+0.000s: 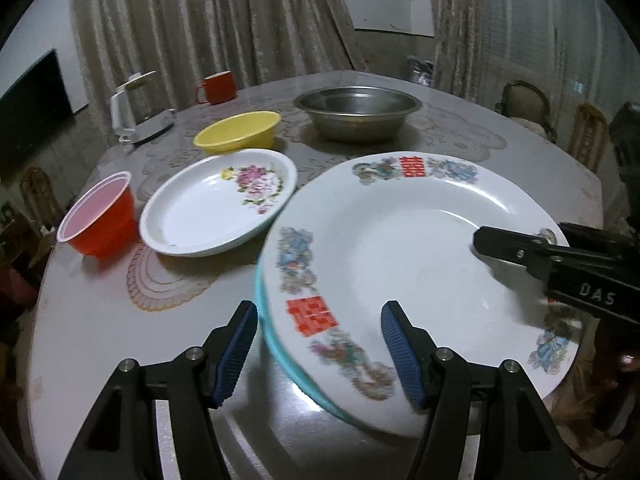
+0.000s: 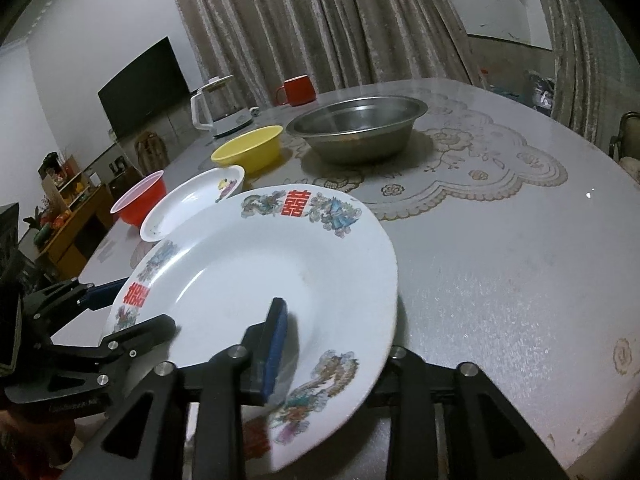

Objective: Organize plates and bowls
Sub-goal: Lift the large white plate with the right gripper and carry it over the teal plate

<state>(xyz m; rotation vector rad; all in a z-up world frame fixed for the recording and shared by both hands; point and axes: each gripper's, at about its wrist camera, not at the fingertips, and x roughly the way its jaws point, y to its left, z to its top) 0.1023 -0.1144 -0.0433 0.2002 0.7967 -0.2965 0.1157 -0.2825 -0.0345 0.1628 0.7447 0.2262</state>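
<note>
Beside the flowered plate (image 1: pixel 218 204), the dragon plate (image 1: pixel 400 256) is tilting between both grippers; the left gripper (image 1: pixel 320 350) and right gripper (image 2: pixel 332 354) are straddling its rim with fingers spread, risking it slipping onto the table (image 2: pixel 500 280).

Left wrist view: from the left gripper (image 1: pixel 320 354), close above the big plate's (image 1: pixel 400 248) left rim, facing down-forward across the table (image 1: pixel 80 320).
Right wrist view: from the right gripper (image 2: pixel 336 344), close at the same plate's near right rim, facing likewise.
Shared: plate, flower plate (image 1: pixel 218 202), bowls, curtains.
</note>
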